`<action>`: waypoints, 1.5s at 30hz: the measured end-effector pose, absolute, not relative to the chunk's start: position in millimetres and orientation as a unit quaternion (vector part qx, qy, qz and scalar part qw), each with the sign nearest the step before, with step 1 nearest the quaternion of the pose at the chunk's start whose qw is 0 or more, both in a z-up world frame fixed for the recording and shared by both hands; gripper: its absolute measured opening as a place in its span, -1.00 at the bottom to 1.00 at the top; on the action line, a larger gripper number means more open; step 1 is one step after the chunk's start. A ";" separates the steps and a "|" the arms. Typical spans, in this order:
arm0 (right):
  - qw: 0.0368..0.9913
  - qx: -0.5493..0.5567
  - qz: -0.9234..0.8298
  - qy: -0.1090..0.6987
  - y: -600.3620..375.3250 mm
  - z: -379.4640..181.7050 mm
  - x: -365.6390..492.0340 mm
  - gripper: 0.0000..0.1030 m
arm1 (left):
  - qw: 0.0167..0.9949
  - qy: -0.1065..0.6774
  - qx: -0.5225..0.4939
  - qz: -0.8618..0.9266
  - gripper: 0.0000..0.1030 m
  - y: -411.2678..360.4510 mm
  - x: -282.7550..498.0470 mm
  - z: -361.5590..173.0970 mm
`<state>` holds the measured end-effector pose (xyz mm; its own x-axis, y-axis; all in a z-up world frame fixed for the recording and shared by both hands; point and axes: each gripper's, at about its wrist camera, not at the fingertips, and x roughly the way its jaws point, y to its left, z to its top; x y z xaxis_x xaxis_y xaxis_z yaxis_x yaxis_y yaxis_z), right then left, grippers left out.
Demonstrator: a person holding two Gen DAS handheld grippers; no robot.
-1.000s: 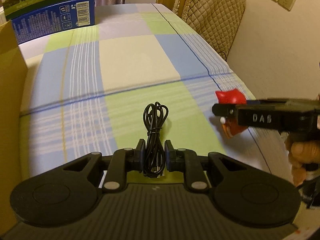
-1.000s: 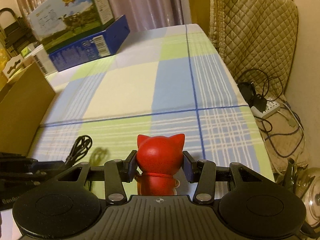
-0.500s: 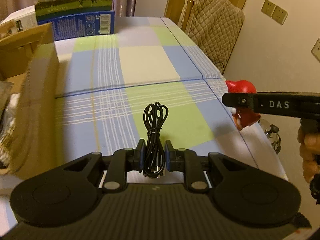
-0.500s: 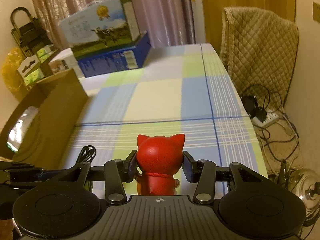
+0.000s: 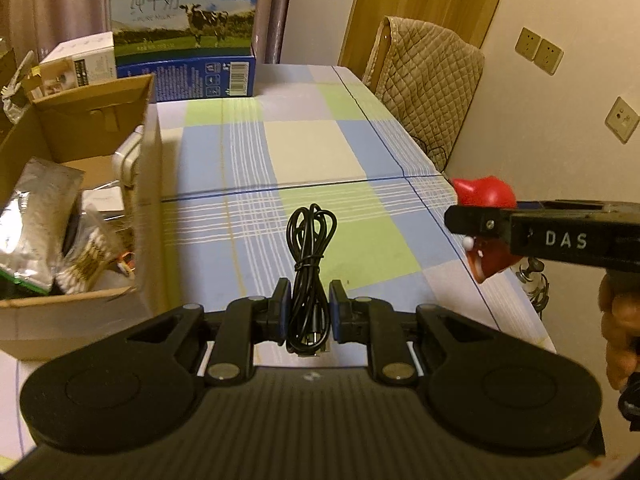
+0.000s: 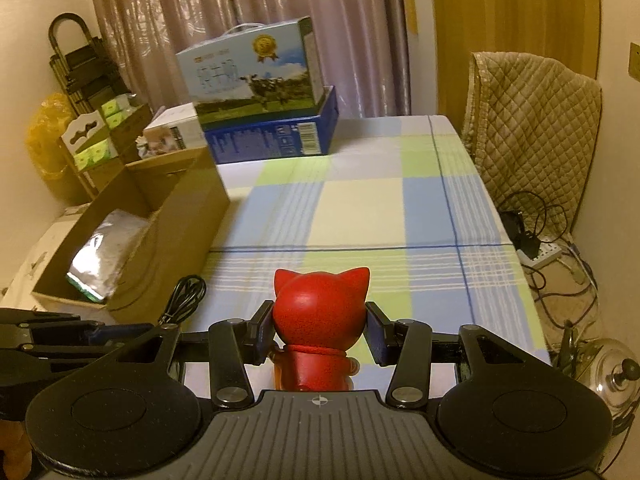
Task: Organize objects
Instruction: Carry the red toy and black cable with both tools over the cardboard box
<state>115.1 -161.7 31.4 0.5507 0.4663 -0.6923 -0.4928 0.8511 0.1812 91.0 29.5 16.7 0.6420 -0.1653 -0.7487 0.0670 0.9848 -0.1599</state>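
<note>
My left gripper (image 5: 309, 312) is shut on a coiled black cable (image 5: 310, 256) and holds it above the checked tablecloth (image 5: 312, 152). My right gripper (image 6: 320, 330) is shut on a red cat figurine (image 6: 320, 316), held above the table's near right part. The figurine (image 5: 486, 200) and the right gripper's side show at the right of the left wrist view. The cable (image 6: 184, 296) shows at the lower left of the right wrist view. An open cardboard box (image 5: 76, 208) with a silver foil bag (image 5: 36, 224) and other items stands at the left, also in the right wrist view (image 6: 160, 232).
A milk carton box on a blue box (image 5: 188, 40) stands at the table's far end. A quilted chair (image 6: 532, 128) is at the right. Power strip and cables (image 6: 540, 256) and a glass lid (image 6: 612, 368) lie on the floor right of the table.
Both grippers have risen and pulled back with their objects, so the table looks farther off and the open cardboard box has come into view at the left.
</note>
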 end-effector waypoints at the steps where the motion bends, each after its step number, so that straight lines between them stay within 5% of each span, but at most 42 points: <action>1: 0.880 -0.018 0.274 0.388 -159.5 32.3 111.4 -0.16 | 0.905 0.416 -0.057 -0.063 -0.70 31.9 86.7 19.0; 23: 0.852 -0.039 0.365 0.373 -59.6 56.6 53.4 -0.16 | 0.923 0.379 -0.056 0.010 -0.70 133.1 8.4 70.4; 45: 0.829 -0.083 0.426 0.353 42.4 66.9 48.2 -0.16 | 0.925 0.372 -0.056 0.050 -0.70 208.1 14.1 92.7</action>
